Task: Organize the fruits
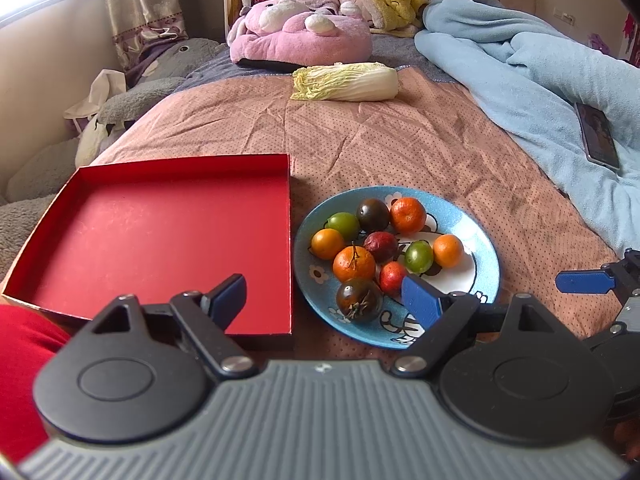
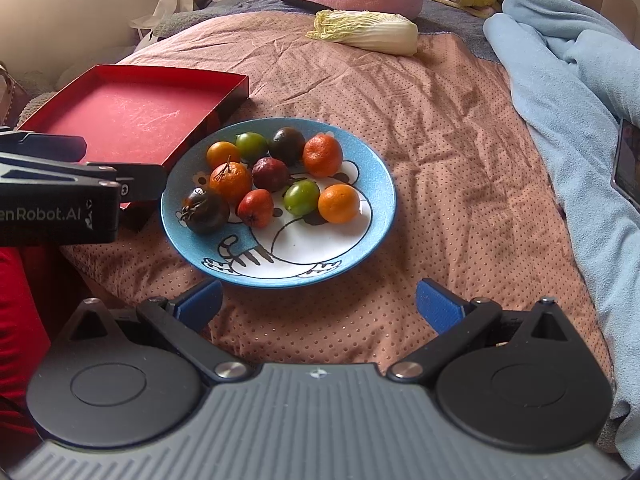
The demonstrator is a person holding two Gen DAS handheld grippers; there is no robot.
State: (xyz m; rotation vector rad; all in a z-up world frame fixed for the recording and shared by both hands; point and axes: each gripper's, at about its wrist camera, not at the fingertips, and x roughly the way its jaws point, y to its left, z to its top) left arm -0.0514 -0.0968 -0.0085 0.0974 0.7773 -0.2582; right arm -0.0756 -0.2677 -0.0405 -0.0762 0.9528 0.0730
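A blue patterned plate (image 1: 486, 276) (image 2: 372, 216) on the pink bedspread holds several small fruits: oranges (image 1: 407, 215) (image 2: 322, 155), green ones (image 1: 418, 256) (image 2: 301, 197), red ones (image 1: 393, 277) (image 2: 255, 208) and dark tomatoes (image 1: 359, 299) (image 2: 205, 212). An empty red tray (image 1: 160, 236) (image 2: 136, 116) lies just left of the plate. My left gripper (image 1: 326, 300) is open, one finger over the tray's near corner, the other over the plate's near rim. My right gripper (image 2: 320, 308) is open, low in front of the plate's near edge, holding nothing.
A napa cabbage (image 1: 346, 82) (image 2: 366, 32) lies farther up the bed. Pink and yellow plush toys (image 1: 300, 28) sit behind it. A light blue blanket (image 1: 540, 80) (image 2: 580, 100) with a phone (image 1: 598, 136) on it covers the right side. A red sleeve (image 1: 20, 380) is at lower left.
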